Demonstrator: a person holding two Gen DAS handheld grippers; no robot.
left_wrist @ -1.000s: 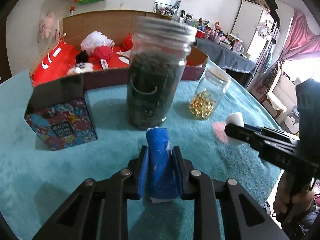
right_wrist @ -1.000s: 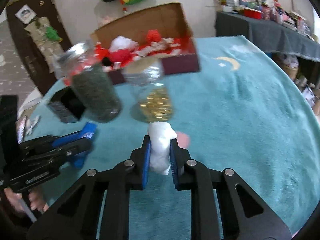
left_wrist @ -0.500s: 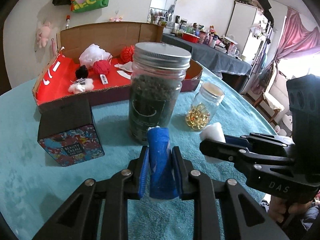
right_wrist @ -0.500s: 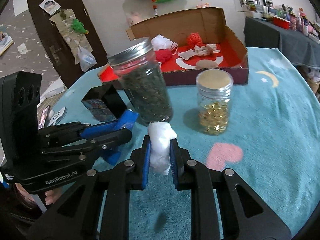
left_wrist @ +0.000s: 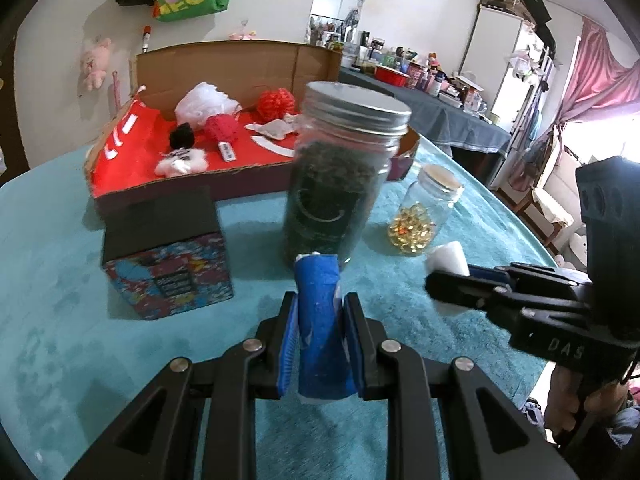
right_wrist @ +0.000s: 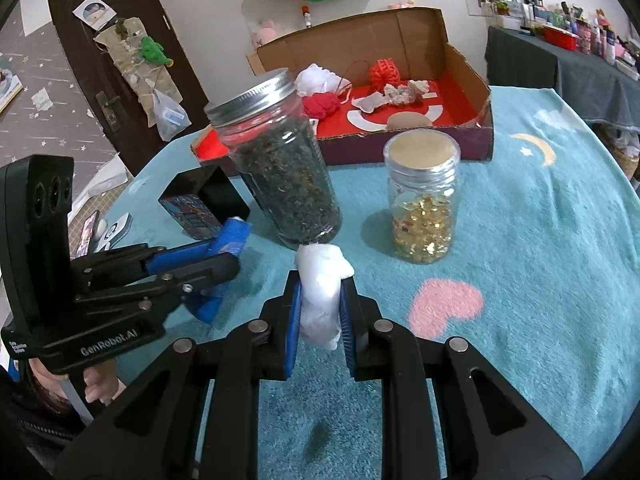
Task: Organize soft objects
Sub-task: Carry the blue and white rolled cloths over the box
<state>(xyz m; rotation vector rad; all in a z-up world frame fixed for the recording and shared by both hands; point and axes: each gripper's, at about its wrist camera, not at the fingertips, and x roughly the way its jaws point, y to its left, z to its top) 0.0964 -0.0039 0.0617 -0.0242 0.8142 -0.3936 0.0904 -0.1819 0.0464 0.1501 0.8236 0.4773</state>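
Note:
My left gripper (left_wrist: pixel 320 312) is shut on a blue soft roll (left_wrist: pixel 320 320) held upright above the teal tablecloth; the same roll (right_wrist: pixel 232 236) shows in the right wrist view at the left gripper's tip (right_wrist: pixel 224 256). My right gripper (right_wrist: pixel 320 300) is shut on a white soft lump (right_wrist: pixel 322 292), which also shows as a white lump (left_wrist: pixel 448 258) at the right gripper's tip (left_wrist: pixel 440 280) in the left wrist view. Beyond both stands an open cardboard box (left_wrist: pixel 240 60) with a red floor holding several soft toys, among them a red ball (left_wrist: pixel 222 128).
A tall jar of dark leaves (left_wrist: pixel 340 184) and a small jar of gold capsules (left_wrist: pixel 424 212) stand between the grippers and the box. A black patterned carton (left_wrist: pixel 168 256) sits left of the tall jar. A person's hand (right_wrist: pixel 100 384) holds the left gripper.
Both grippers have risen a little with their loads, so the box's inside shows more fully. The right gripper has swung round toward the jars and the left gripper.

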